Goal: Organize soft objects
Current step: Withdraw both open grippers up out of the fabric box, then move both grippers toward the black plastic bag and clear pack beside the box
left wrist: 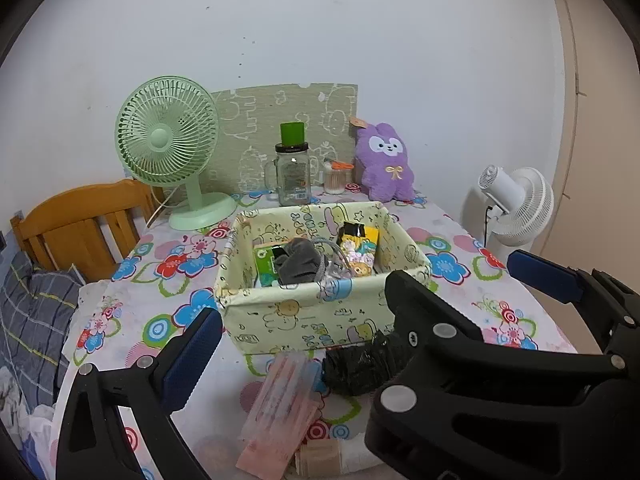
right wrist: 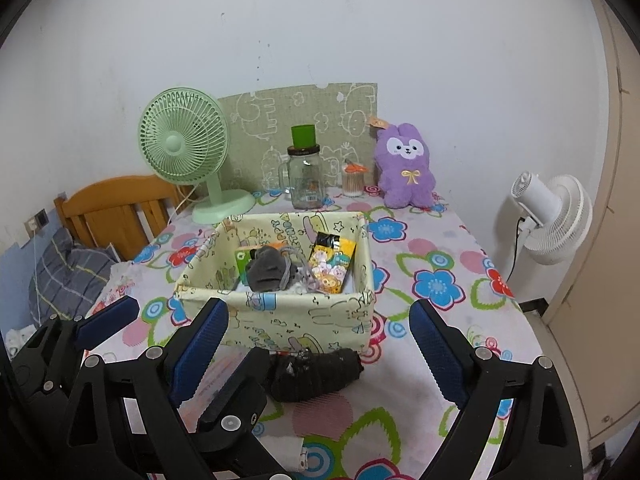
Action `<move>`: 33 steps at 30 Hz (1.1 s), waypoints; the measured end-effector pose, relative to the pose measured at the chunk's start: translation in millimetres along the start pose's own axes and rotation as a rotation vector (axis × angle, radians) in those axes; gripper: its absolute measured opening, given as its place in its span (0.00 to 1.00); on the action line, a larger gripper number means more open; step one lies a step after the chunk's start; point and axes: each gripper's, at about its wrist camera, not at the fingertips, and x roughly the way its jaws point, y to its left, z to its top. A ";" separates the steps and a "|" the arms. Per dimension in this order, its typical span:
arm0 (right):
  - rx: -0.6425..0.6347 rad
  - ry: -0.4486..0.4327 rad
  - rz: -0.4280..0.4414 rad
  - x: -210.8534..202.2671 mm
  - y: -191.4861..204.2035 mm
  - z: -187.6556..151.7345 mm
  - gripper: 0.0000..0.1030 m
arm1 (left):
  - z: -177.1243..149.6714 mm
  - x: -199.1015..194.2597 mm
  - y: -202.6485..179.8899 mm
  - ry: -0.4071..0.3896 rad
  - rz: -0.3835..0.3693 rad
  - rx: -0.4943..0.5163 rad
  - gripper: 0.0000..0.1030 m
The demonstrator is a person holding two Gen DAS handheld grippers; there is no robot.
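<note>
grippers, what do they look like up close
Both the left gripper and the right gripper are matte black plastic linkage frames with round silver pins at the joints. Each finger carries a flat, textured blue pad. No cables, markings or sleeves show.

A crumpled black bundle (right wrist: 316, 374), perhaps plastic-wrapped, lies just before the fabric basket (right wrist: 304, 320).
</note>
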 end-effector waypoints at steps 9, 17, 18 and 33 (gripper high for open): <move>-0.004 -0.004 0.001 -4.2 0.1 -18.3 0.91 | -17.6 -1.9 -2.5 -0.005 -0.023 -0.001 1.00; -0.012 0.023 -0.017 2.3 2.1 -36.5 0.91 | -34.9 5.9 -1.3 0.041 -0.019 0.003 1.00; -0.011 0.028 -0.016 3.2 2.4 -38.7 0.91 | -37.7 7.3 -1.0 0.047 -0.015 0.004 1.00; 0.003 0.095 0.010 21.5 7.4 -74.9 0.91 | -73.8 19.2 4.9 0.106 -0.002 -0.010 0.99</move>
